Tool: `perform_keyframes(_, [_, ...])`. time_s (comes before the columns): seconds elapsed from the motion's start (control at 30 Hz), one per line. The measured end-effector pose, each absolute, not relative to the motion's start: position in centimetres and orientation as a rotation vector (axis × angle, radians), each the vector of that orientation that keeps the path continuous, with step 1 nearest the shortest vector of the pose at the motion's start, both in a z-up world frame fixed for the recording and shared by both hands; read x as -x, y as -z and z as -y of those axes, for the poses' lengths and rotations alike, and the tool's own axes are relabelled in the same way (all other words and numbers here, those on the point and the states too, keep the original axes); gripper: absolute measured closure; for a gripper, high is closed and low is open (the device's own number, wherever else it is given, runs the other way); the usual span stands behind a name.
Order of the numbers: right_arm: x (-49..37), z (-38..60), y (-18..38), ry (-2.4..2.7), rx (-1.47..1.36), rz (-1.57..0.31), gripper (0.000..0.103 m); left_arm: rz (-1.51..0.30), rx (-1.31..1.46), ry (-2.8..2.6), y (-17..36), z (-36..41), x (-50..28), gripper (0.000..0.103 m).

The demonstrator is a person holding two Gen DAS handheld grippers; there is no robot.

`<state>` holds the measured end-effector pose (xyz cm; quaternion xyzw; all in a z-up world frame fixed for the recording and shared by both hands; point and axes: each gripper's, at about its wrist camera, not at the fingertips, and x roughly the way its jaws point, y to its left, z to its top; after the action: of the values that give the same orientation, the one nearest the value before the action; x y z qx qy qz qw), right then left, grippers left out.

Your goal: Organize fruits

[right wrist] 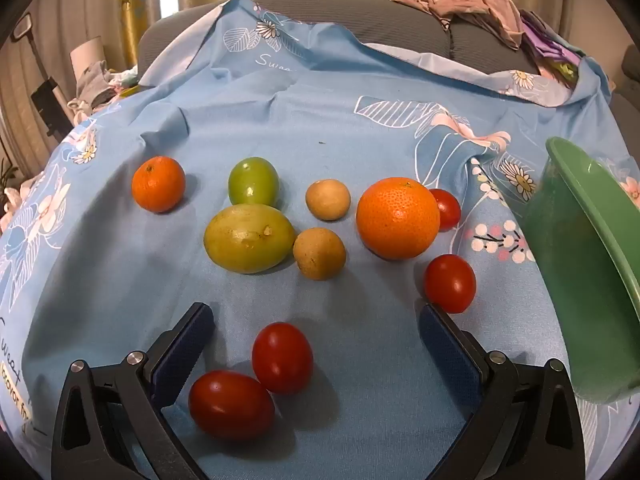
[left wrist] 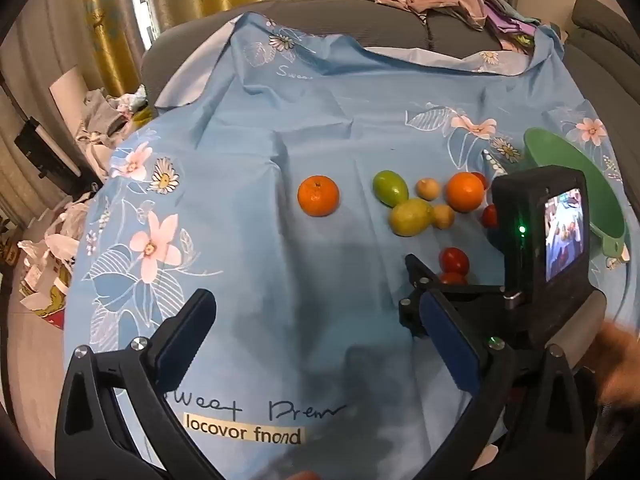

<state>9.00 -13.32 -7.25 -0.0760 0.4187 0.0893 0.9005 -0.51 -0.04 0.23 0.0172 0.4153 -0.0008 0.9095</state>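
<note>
Blue floral cloth (right wrist: 320,120), green bowl (right wrist: 592,280), orange mandarins (right wrist: 396,218), red tomatoes (right wrist: 282,356).

Two oranges (right wrist: 398,218) (right wrist: 158,184), two green fruits (right wrist: 249,238) (right wrist: 253,181), two brown fruits (right wrist: 319,253) (right wrist: 328,199), four tomatoes (right wrist: 282,357) (right wrist: 231,404) (right wrist: 449,283) (right wrist: 448,209), one green bowl (right wrist: 592,280)

Left tool (left wrist: 316,316) spread wide; right tool (right wrist: 316,330) spread wide, low

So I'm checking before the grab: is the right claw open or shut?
Open. The right claw has its fingers spread wide apart, with two red tomatoes lying on the cloth between them, ungripped.
</note>
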Motion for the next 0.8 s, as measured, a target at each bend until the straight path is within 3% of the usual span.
perform_keyframes(0.47, [-9.1, 14.2, 6.9, -0.218, 0.133, -0.922, 0.001, -0.786, -0.046, -0.011, -2.5, -0.3, 2.7, 0.001])
perform_keyframes(0.8, [-5.5, 17.3, -2.3, -0.292, 0.068, -0.844, 0.001, -0.742, -0.077, -0.03, -4.5, -0.5, 2.9, 0.001])
